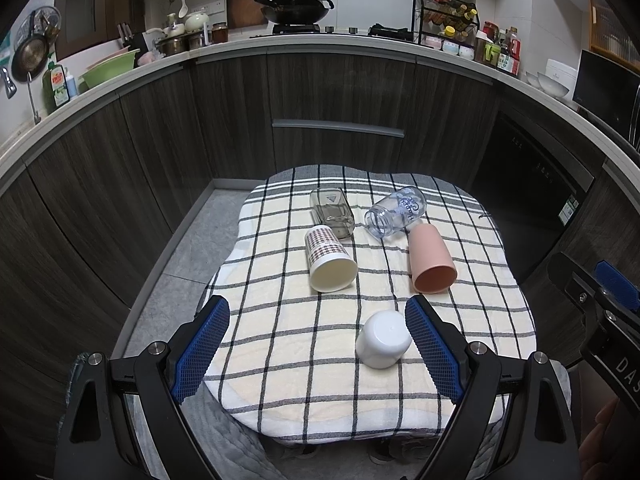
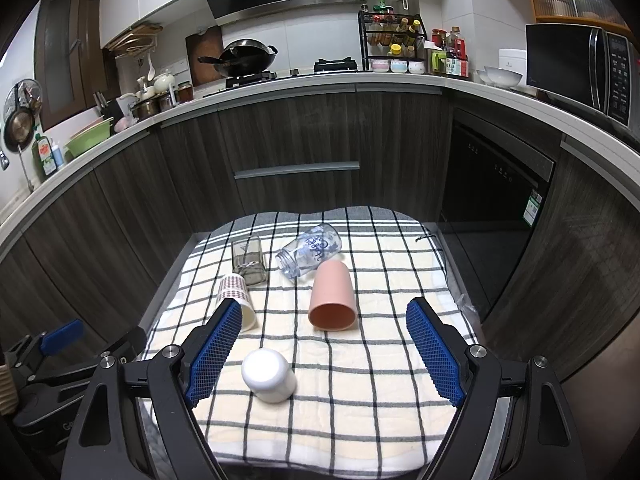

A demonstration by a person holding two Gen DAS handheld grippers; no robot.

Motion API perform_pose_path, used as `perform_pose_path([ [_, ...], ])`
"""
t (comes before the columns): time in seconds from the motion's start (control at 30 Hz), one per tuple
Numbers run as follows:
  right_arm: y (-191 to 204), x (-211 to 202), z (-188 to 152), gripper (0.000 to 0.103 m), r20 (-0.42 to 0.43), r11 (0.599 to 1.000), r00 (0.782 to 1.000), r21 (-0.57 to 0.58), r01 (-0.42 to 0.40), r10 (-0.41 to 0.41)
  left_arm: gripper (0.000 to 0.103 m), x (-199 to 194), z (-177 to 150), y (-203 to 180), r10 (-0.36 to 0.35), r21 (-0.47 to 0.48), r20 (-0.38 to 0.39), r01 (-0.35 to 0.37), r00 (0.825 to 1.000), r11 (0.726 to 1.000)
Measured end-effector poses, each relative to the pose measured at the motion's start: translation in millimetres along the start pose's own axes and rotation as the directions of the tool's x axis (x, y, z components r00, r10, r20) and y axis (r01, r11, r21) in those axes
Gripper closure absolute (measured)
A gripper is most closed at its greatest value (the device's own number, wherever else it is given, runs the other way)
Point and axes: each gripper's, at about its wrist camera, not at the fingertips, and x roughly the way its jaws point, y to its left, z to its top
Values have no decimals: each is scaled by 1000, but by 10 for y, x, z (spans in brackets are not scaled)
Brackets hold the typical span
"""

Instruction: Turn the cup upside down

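Observation:
A white cup stands upside down on the checked cloth, near the front; it also shows in the right wrist view. A pink cup, a patterned paper cup, a grey glass and a clear bottle lie on their sides further back. My left gripper is open and empty above the front of the cloth, the white cup beside its right finger. My right gripper is open and empty, the white cup between its fingers, near the left one.
The cloth covers a small table in front of dark wood kitchen cabinets. The counter above holds a wok, a spice rack and a microwave. The right gripper shows at the right edge of the left wrist view. Grey floor lies left of the table.

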Motion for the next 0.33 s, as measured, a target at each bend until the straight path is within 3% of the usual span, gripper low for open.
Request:
perform_pose_path([
  [0.33, 3, 22, -18, 19, -5, 1000, 1000, 4, -1, 1, 12, 41, -10, 9, 6, -1, -11, -6, 1000, 1000],
])
